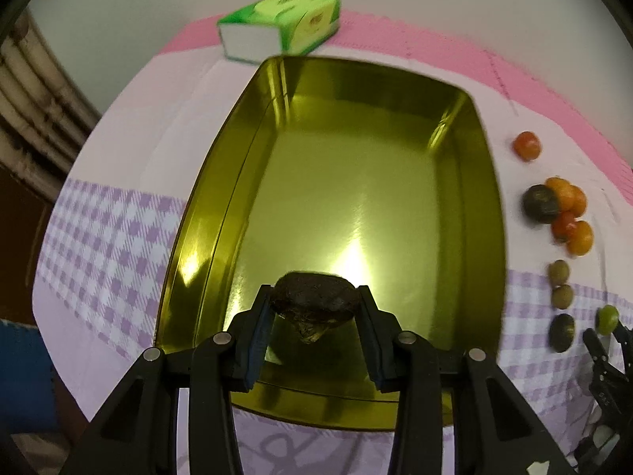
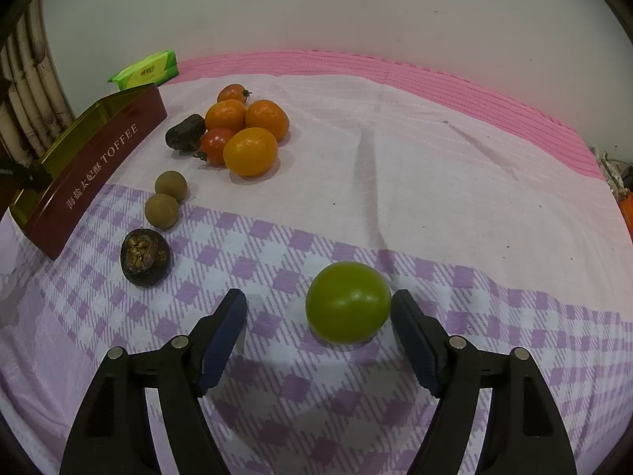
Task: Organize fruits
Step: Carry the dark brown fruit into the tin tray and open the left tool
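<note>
Tin (image 1: 221, 213), gold inside, dark red outside w/ TOFFEE lettering: biggest item, fills the left wrist view, floor bare. In the right wrist view it sits at 10 o'clock on the checked cloth (image 2: 455, 182).

Left gripper (image 1: 316, 301) over the near end of the tin, jaws closed partway onto 1 dark wrinkled fruit (image 1: 312, 297), pads on both its sides. Can't tell if the fruit touches the floor yet. Judgement: the step is the drop-off. Get low before letting go so it doesn't bounce or roll on slick metal; set it toward a corner to leave room for the rest; open slow, lift straight up, clear the near rim.

Right gripper (image 2: 318, 310) jaws wide apart, nothing held. Green round fruit (image 2: 348, 303) lies between them, off-centre, right at the right pad, well apart from the left one. Judgement: shift rightward to centre it before closing, or it'll get shoved sideways; smooth skin, so squeeze gently.

Rest on the cloth, big to small:
- Orange cluster (image 2: 249, 150) at 11 o'clock: 3 orange fruits, 2 red tomatoes, 1 dark fruit at its left edge.
- Dark fruit w/ broken top (image 2: 145, 252) at 9 o'clock, near the tin.
- 2 brown longan-like balls (image 2: 166, 198), just beside each other.

Green tissue pack (image 2: 144, 71) beyond the tin, not part of the job.
</note>
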Motion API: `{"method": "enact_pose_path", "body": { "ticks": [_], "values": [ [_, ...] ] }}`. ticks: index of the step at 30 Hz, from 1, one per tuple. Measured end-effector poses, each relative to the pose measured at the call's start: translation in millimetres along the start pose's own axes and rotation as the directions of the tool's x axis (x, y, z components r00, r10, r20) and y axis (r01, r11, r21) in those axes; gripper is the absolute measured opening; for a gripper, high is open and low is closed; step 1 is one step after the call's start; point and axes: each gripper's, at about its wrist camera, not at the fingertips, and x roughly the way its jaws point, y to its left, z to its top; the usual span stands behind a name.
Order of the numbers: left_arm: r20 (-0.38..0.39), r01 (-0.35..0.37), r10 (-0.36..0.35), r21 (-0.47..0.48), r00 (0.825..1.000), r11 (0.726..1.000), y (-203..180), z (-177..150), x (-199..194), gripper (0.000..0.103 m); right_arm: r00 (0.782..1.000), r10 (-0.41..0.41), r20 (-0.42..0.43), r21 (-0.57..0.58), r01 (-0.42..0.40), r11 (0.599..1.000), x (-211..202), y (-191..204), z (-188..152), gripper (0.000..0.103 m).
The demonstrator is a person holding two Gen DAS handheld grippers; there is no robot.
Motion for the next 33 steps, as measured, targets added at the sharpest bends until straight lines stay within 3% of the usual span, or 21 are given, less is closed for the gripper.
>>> {"method": "enact_pose_path", "body": {
  "ticks": [12,18,26,29,33],
  "values": [
    [-0.017,-0.009,0.009,-0.003,1.000,1.000,2,-3,13,0.038,1.000,0.000,-0.001,-0.002,0.000,1.000,0,2,-1,0.079],
    [-0.038,-0.023,0.022,-0.007,0.999,1.000,6,-8,21,0.038,1.000,0.003,-0.007,-0.012,-0.003,1.000,1,6,-2,0.088],
    [-0.039,-0.032,0.032,0.001,0.999,1.000,6,-13,21,0.038,1.000,0.005,-0.008,-0.012,-0.006,1.000,1,5,-3,0.091],
    [-0.034,-0.017,0.017,-0.003,0.999,1.000,7,-14,19,0.046,1.000,0.007,-0.017,-0.008,-0.007,1.000,3,5,-4,0.098],
    [-0.009,0.003,-0.003,-0.016,1.000,1.000,8,-13,9,0.053,1.000,0.008,-0.017,-0.009,-0.008,1.000,4,5,-3,0.099]
  ]
}}
